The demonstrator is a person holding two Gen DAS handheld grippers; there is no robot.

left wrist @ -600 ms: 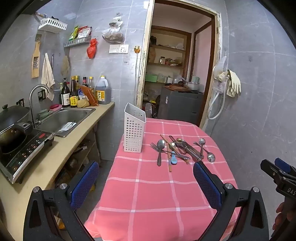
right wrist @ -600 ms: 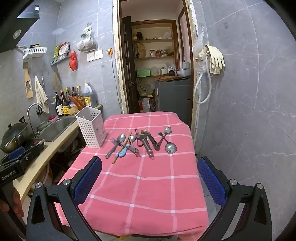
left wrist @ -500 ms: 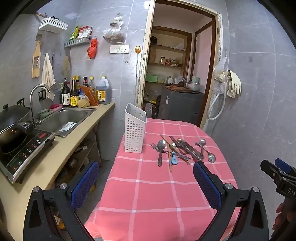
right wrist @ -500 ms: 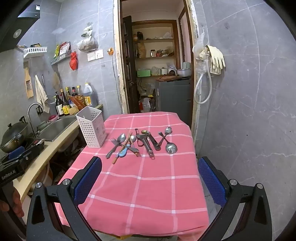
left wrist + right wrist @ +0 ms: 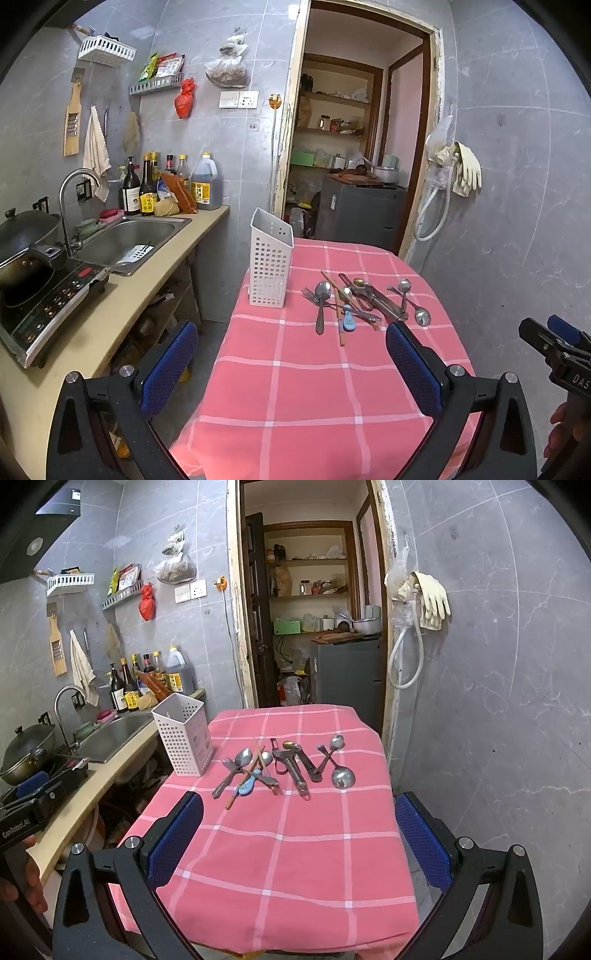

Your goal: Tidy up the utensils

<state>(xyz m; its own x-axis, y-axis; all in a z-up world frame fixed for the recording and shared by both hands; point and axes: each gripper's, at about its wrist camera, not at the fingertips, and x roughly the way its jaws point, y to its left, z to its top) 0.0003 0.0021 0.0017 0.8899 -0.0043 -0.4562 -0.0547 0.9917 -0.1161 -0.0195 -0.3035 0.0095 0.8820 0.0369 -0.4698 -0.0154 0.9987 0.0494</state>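
A heap of utensils point(image 5: 354, 301) lies on the pink checked tablecloth point(image 5: 314, 387): spoons, a fork, chopsticks, a peeler and a small blue spoon. It also shows in the right wrist view point(image 5: 284, 766). A white perforated utensil holder point(image 5: 270, 258) stands upright to their left, and shows in the right wrist view point(image 5: 183, 734). My left gripper point(image 5: 291, 363) is open and empty, held above the near table end. My right gripper point(image 5: 299, 840) is open and empty, also short of the utensils.
A counter point(image 5: 122, 295) with a sink point(image 5: 127, 238), bottles and an induction hob point(image 5: 44, 306) runs along the left. A doorway point(image 5: 351, 166) opens behind the table. A grey tiled wall point(image 5: 498, 701) stands close on the right, with gloves and a hose hung on it.
Both views have shifted very slightly; the utensils and holder have not moved. Both grippers stay open.
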